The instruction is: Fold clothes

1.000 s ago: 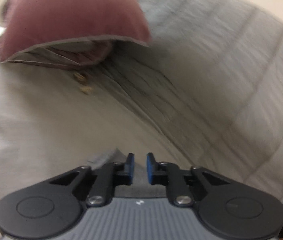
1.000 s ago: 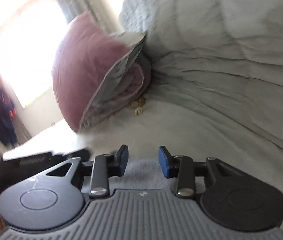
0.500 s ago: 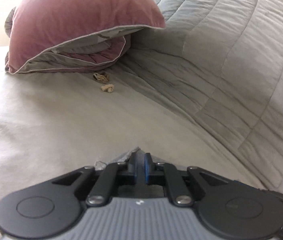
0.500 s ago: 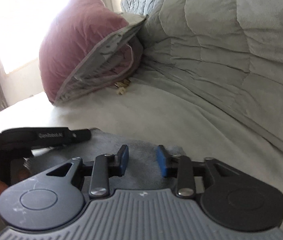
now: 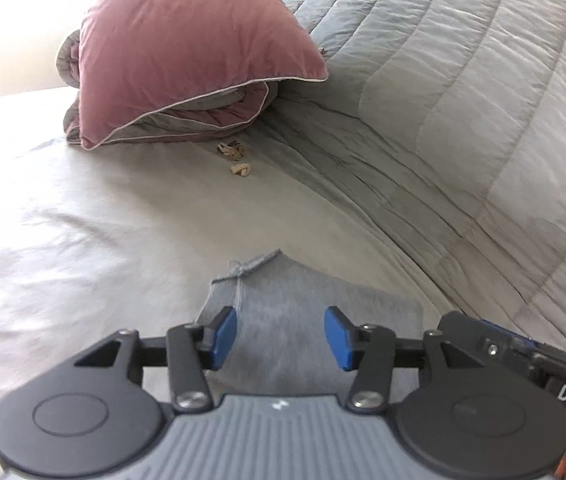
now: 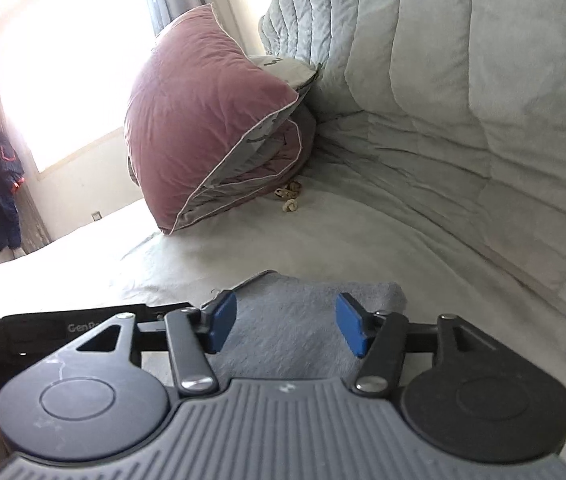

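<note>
Both tongs have drawn back and upward off the folded grey garment on the bed, left tongs and right tongs opening, pads clear of the cloth.

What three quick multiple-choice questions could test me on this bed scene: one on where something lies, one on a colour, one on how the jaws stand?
1. Where do the small tan bits lie?
A. On the grey garment
B. On the sheet in front of the folded duvet
C. On the floor

2. What colour is the duvet's outer face?
A. Dusty pink
B. Green
C. Black

3. The left gripper's jaws are:
A. Clamped on cloth
B. Apart
C. Hidden

Answers: B, they sit just in front of the duvet; A, pink with pale piping; B, they are opening, with the grey garment below untouched.
</note>
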`<state>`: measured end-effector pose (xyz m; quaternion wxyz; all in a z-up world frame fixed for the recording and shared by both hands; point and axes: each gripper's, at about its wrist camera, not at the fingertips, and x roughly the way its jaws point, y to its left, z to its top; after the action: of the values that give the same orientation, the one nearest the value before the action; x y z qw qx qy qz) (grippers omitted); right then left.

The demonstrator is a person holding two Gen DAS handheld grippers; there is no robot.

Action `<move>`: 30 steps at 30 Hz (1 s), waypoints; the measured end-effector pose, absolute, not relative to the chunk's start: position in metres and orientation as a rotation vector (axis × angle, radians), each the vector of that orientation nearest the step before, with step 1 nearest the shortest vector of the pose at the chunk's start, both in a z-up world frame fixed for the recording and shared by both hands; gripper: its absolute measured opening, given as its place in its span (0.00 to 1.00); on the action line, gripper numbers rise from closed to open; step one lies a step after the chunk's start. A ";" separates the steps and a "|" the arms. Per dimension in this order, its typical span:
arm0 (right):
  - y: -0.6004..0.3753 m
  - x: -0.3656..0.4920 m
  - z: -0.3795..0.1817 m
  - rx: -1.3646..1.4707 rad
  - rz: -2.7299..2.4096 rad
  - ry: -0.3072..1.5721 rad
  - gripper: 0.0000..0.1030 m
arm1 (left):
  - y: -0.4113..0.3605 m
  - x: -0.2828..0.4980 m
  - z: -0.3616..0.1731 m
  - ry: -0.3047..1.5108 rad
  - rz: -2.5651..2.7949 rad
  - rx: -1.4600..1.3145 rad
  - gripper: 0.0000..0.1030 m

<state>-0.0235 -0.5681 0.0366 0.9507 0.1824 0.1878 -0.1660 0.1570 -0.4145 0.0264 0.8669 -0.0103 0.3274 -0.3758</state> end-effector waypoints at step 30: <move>-0.480 -0.115 0.070 0.525 -0.538 0.499 1.00 | -0.318 0.048 0.061 0.829 -0.536 -0.056 1.00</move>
<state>-0.1150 -0.4796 0.0700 0.9000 0.2538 0.2410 -0.2598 0.0480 -0.3177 0.0606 0.8803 -0.0268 0.3978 -0.2570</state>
